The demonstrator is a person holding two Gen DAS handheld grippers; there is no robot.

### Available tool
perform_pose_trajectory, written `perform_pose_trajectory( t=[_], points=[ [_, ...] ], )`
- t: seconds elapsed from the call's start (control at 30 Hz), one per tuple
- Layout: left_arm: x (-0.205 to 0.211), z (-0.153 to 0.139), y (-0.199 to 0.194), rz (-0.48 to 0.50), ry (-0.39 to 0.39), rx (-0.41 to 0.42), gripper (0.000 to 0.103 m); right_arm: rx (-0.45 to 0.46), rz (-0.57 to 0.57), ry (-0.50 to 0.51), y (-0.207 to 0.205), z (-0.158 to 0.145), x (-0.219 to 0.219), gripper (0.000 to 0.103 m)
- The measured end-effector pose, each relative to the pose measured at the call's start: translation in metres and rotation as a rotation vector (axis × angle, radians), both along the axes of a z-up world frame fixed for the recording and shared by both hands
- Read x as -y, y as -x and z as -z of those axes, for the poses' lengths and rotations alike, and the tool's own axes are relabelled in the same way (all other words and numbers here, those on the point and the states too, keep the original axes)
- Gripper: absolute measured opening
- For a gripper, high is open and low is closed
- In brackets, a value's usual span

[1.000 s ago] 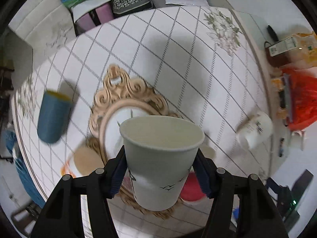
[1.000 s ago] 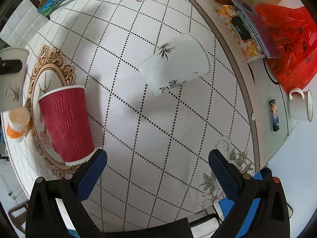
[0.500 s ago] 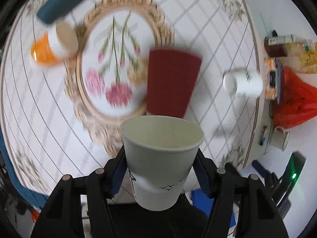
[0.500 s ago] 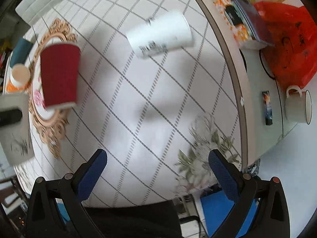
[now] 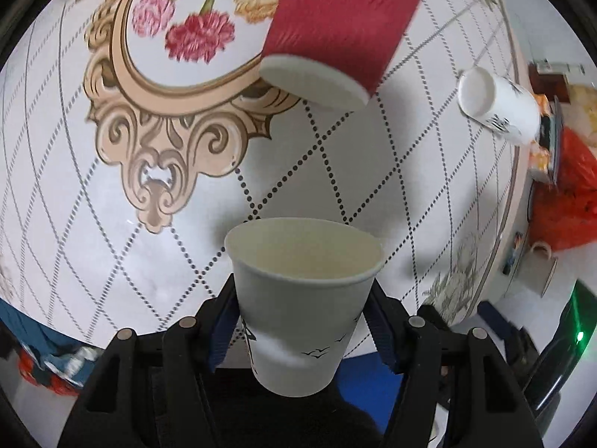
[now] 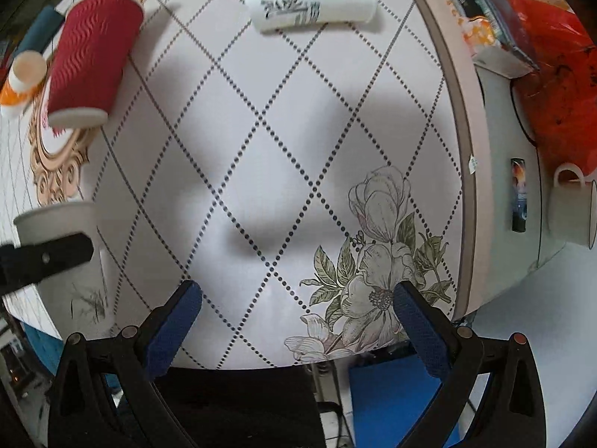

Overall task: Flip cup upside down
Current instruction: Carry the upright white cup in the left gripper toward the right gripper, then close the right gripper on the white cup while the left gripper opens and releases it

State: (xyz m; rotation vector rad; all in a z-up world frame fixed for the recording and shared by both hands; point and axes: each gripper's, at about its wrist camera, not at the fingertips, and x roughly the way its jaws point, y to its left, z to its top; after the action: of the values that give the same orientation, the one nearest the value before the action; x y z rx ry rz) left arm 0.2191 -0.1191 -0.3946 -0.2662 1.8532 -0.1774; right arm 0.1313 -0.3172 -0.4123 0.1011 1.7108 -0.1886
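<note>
Over the diamond-patterned tablecloth (image 6: 283,119), the left gripper (image 5: 303,315) clamps the pale paper cup (image 5: 302,291) by its sides near the table's near edge, mouth turned toward the cloth, so the flip looks nearly done with only the set-down left, while the right gripper (image 6: 296,323) hangs wide and empty.

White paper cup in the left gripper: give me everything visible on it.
The white paper cup is plain paper with a rolled rim, a cream, empty interior and small black bird and plant prints low on its wall. The left gripper is shut on it, blue pads pressing opposite sides at mid-height. Its mouth faces away from the camera toward the table, and it looks clear of the surface.
</note>
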Motion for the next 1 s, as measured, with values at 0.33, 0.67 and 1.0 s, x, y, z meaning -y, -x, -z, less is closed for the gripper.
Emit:
perform_pose_trajectory(
  t=[0.33, 0.67, 1.0],
  points=[
    [0.014, 0.017, 0.006, 0.026, -0.041, 0.014, 0.063, -0.012, 0.002, 0.022, -0.005, 0.006, 0.010, 0.103],
    [0.044, 0.028, 0.015, 0.099, -0.057, 0.020, 0.087, 0.001, 0.030, 0.028, -0.013, 0.000, 0.011, 0.103],
    [0.045, -0.016, 0.017, 0.078, -0.034, 0.125, 0.087, 0.026, 0.059, -0.003, -0.004, -0.019, 0.014, 0.103]
  ],
)
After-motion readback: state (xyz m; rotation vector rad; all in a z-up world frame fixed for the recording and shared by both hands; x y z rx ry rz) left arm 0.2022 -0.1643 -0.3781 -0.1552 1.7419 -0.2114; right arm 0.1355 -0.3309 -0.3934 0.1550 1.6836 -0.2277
